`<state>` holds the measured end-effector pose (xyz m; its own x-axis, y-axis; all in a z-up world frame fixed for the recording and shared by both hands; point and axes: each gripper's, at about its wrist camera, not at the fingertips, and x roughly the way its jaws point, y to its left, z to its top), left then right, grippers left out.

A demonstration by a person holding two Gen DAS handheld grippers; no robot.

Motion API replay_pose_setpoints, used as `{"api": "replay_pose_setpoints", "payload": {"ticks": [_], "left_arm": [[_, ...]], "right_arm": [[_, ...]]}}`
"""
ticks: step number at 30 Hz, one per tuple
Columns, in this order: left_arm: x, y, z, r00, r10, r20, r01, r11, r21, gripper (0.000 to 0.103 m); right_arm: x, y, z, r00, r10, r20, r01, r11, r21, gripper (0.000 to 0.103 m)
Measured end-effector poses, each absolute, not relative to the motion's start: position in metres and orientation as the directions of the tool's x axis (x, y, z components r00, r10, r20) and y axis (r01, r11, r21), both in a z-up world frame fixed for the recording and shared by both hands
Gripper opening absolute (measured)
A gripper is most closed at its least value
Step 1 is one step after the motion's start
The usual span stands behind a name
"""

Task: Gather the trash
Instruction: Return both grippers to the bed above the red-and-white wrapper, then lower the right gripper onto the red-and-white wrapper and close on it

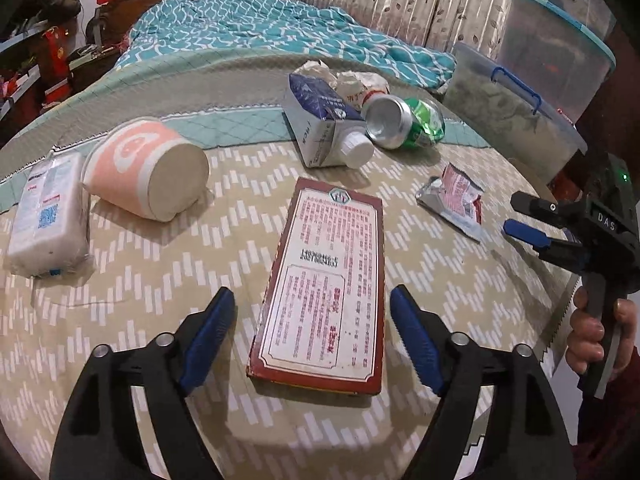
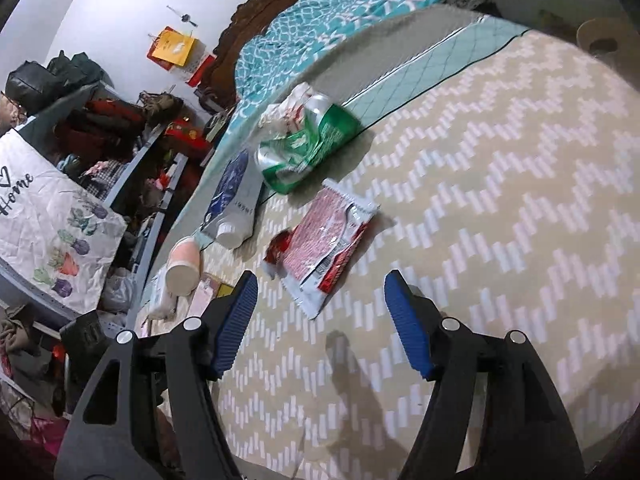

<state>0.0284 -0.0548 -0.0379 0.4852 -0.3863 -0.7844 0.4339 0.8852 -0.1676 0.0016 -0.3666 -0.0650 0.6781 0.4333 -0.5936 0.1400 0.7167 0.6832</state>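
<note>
Landmark = flat red box (image 1: 320,280), lying on the zigzag cover (image 1: 120,280). Far left of it: tissue pack (image 1: 46,216), then pink cup (image 1: 148,168) on its side. My left gripper (image 1: 312,328) wide open, box between the tips, not touching. Behind box: milk carton (image 1: 324,128), crushed green can (image 1: 404,122). Right of box: foil wrapper (image 2: 328,240), just ahead of my right gripper (image 2: 320,312), also wide, empty.

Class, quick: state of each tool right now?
Left tool: open, empty, straddling the red box.
Right tool: open, empty, near the red wrapper.
</note>
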Motion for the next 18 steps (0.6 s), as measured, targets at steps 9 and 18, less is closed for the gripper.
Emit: {"api": "replay_pose_setpoints", "payload": {"ticks": [9, 18], "left_arm": [[0.041, -0.053, -0.04, 0.48, -0.399, -0.782, 0.426, 0.885, -0.19, 0.085], [0.045, -0.048, -0.041, 0.482, -0.433, -0.762, 0.42, 0.877, -0.233, 0.085]], "right_arm": [[0.026, -0.361, -0.07, 0.653, 0.484, -0.582, 0.138, 0.679, 0.721, 0.067], [0.057, -0.332, -0.067, 0.635, 0.49, -0.597, 0.104, 0.712, 0.695, 0.067]]}}
